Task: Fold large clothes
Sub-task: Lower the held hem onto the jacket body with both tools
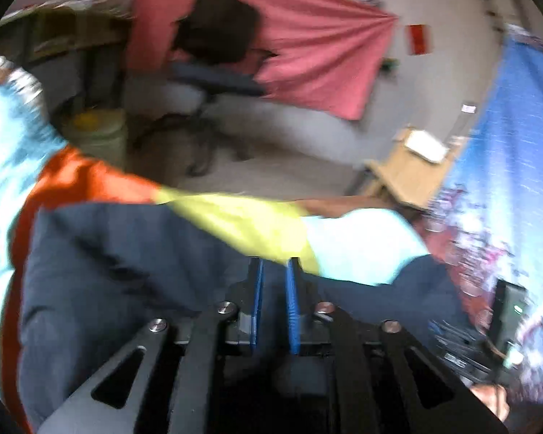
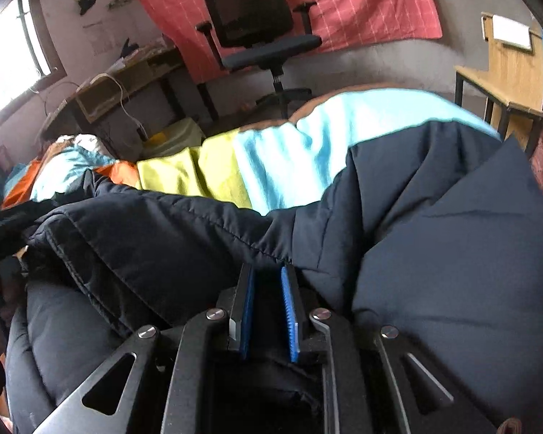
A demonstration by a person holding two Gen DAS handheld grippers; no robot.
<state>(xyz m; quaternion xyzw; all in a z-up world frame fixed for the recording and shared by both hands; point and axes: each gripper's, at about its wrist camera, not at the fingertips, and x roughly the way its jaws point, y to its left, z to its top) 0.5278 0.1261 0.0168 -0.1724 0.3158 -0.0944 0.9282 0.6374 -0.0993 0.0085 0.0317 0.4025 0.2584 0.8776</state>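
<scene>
Right wrist view: my right gripper (image 2: 268,271) had its blue-padded jaws narrowly parted with dark fabric of the navy padded jacket (image 2: 434,238) between them; whether they were actually pinching it, I could not tell. The jacket filled the lower half of the frame, lying on a colour-block blanket (image 2: 271,166) across mid-frame. Office chair (image 2: 260,32) at upper centre.

Left wrist view, blurred: my left gripper (image 1: 275,264) showed a narrow gap, with jacket cloth (image 1: 134,260) between the pads; grip not determinable. Blanket (image 1: 242,224) ran behind it.
</scene>
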